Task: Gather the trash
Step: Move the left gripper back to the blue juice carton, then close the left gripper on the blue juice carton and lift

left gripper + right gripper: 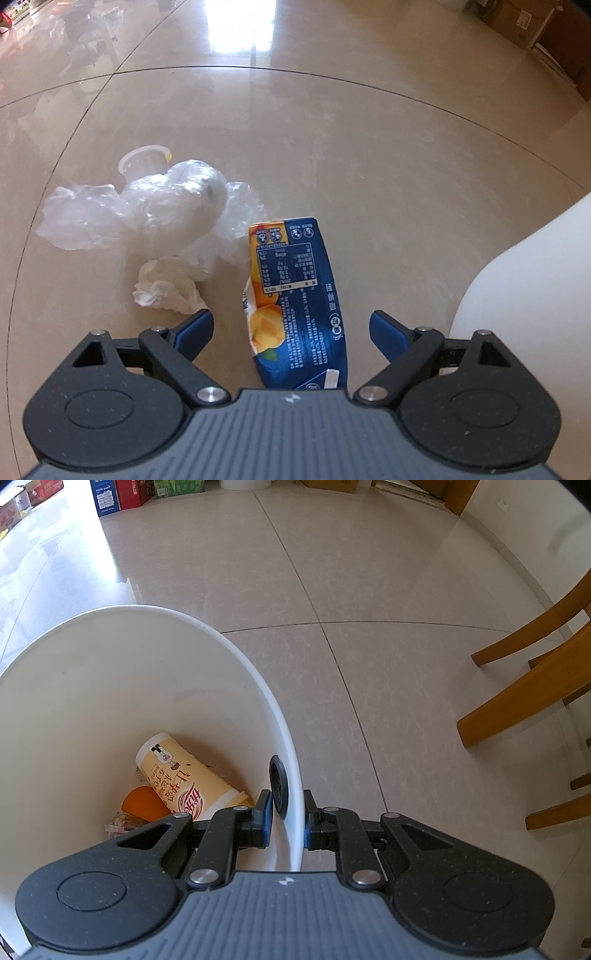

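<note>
In the left wrist view a flattened blue juice carton (295, 295) with peach pictures lies on the tiled floor, its near end between the fingers of my open left gripper (291, 328). Left of it lie a crumpled white tissue (168, 288), a clear plastic bag (147, 210) and a clear plastic cup (146, 162). In the right wrist view my right gripper (288, 819) is shut on the rim of a white bucket (240, 657). Inside the bucket lie a yellow paper cup (181, 775), an orange piece (146, 805) and a small wrapper (122, 823).
The white bucket's side (535, 288) shows at the right edge of the left wrist view. Wooden chair legs (524, 694) stand on the floor to the right in the right wrist view. Cardboard boxes (122, 494) line the far wall.
</note>
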`<move>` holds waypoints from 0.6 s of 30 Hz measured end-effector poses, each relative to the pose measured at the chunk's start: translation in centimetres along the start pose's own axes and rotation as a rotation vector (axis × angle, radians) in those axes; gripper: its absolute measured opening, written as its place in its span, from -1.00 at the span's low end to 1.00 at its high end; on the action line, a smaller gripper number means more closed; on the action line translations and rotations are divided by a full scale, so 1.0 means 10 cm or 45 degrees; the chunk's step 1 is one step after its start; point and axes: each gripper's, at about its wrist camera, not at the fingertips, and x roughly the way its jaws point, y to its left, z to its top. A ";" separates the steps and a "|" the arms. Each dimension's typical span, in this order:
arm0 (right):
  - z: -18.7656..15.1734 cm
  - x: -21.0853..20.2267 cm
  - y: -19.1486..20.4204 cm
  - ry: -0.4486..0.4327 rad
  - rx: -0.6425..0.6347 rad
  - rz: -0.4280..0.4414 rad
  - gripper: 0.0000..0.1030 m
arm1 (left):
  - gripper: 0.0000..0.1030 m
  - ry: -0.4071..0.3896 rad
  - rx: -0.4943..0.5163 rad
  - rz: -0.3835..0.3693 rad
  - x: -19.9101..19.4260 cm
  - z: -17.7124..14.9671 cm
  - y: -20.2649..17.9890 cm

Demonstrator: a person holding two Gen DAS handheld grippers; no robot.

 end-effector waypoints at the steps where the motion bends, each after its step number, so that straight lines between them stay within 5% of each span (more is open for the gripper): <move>1: 0.00 0.00 0.00 0.001 0.002 -0.001 -0.65 | 0.74 0.000 0.005 0.008 0.02 0.00 -0.02; 13: -0.01 -0.01 0.00 -0.004 0.001 0.001 -0.65 | 0.52 0.032 0.007 0.039 0.26 0.13 -0.14; 18: -0.01 0.00 0.00 -0.002 0.008 -0.001 -0.65 | 0.16 0.042 0.029 0.052 0.29 0.08 -0.18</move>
